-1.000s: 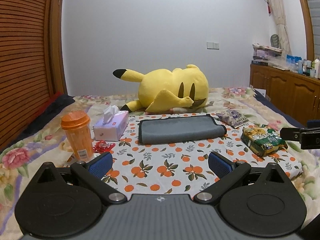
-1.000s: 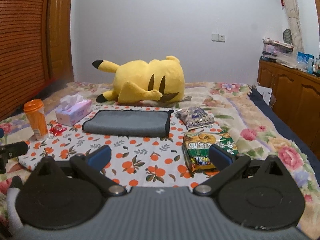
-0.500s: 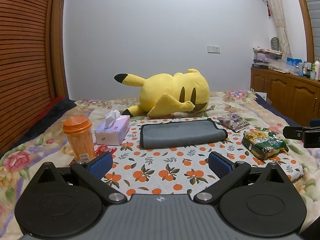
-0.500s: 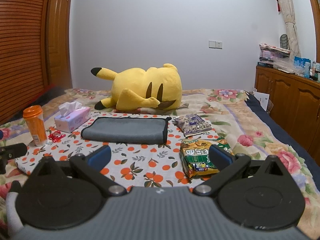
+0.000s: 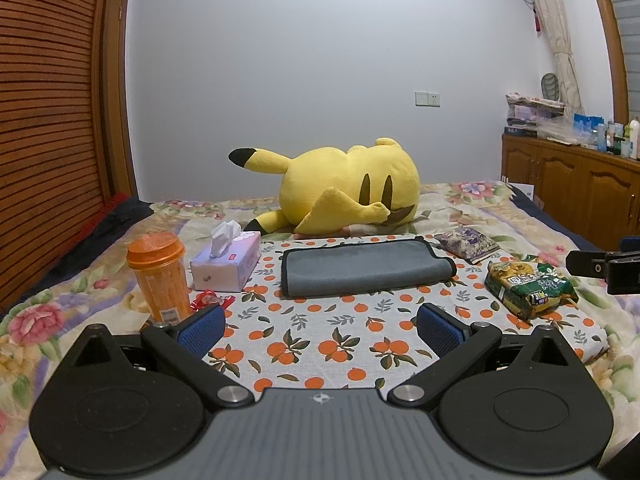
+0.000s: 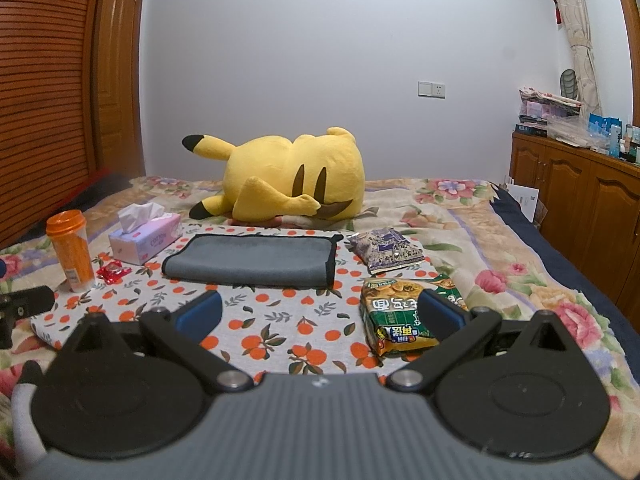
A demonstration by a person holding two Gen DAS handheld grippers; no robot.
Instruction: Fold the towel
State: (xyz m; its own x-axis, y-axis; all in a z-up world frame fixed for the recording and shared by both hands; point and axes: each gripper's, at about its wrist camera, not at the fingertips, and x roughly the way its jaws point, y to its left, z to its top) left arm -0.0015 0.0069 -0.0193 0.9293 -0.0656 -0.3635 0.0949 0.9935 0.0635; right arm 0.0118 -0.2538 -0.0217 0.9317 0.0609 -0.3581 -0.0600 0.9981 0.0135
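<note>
**Both grippers held back, towel lying folded on the cloth**

Nearest the cameras, the left gripper and the right gripper each hovered above the near edge of the orange-print cloth, fingers spread wide and holding nothing. Both pointed level toward the far wall. The left one sat over the cloth's near-left part; the right one sat over its near-right part, its right finger overlapping the green snack bag in view. Each showed at the side of the other's view, well apart.

Between the grippers and the towel lay a bare strip of cloth. The grey towel lay flat past it, folded into a long band with black-trimmed edges, its near edge running parallel to the cloth's edge.

Left of the towel stood the orange cup, a red wrapper and the tissue box, all apart from it. To the right, the purple packet lay near the towel's far corner. Beyond the towel's far edge lay the yellow plush, then the wall.
</note>
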